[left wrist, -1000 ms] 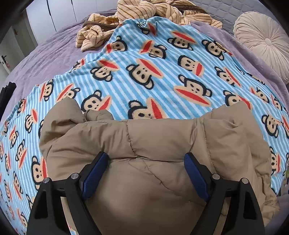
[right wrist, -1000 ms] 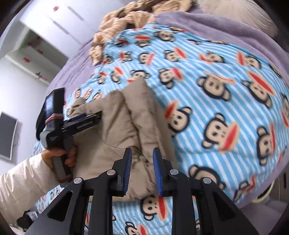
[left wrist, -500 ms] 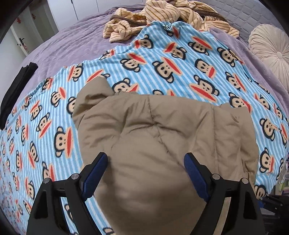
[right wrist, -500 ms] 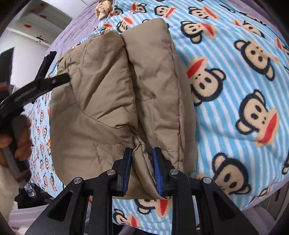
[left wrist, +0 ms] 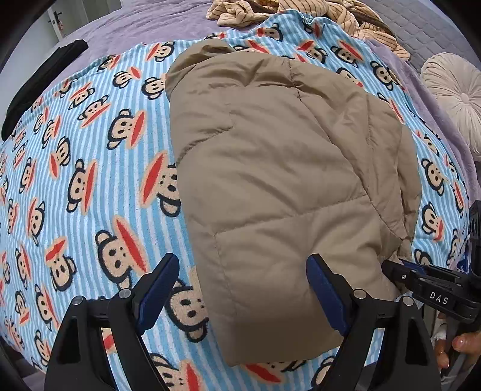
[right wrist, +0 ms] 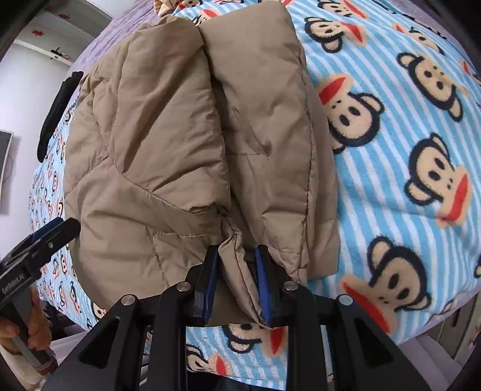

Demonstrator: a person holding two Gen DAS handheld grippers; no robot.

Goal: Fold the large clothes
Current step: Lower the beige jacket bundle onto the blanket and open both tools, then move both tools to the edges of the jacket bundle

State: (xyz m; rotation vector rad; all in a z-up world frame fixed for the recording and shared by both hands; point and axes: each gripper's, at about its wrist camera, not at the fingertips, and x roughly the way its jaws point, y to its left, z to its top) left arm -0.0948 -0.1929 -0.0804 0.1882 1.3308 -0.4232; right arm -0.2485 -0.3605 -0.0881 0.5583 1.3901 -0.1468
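Observation:
A tan puffer jacket (left wrist: pixel 270 168) lies folded into a thick bundle on the blue striped monkey blanket (left wrist: pixel 90 156). My left gripper (left wrist: pixel 242 290) is open above the jacket's near end, the fabric lying loose between its blue pads, nothing held. The right gripper (left wrist: pixel 421 282) reaches in at the jacket's right edge in the left wrist view. In the right wrist view my right gripper (right wrist: pixel 236 270) is shut on a bunched fold at the near edge of the jacket (right wrist: pixel 168 144). The left gripper (right wrist: pixel 45 237) and a hand (right wrist: pixel 18 330) show at the lower left.
A beige striped garment (left wrist: pixel 300 12) is heaped at the far end of the purple bedspread (left wrist: pixel 144 24). A round cream cushion (left wrist: pixel 457 90) sits at the right, a black item (left wrist: pixel 39 81) at the left. The blanket (right wrist: pixel 405 210) drops off the bed's near edge.
The left gripper pulled back and swung left, so more of the jacket and blanket shows. The right gripper stayed shut on the jacket's edge and came closer over the bundle.

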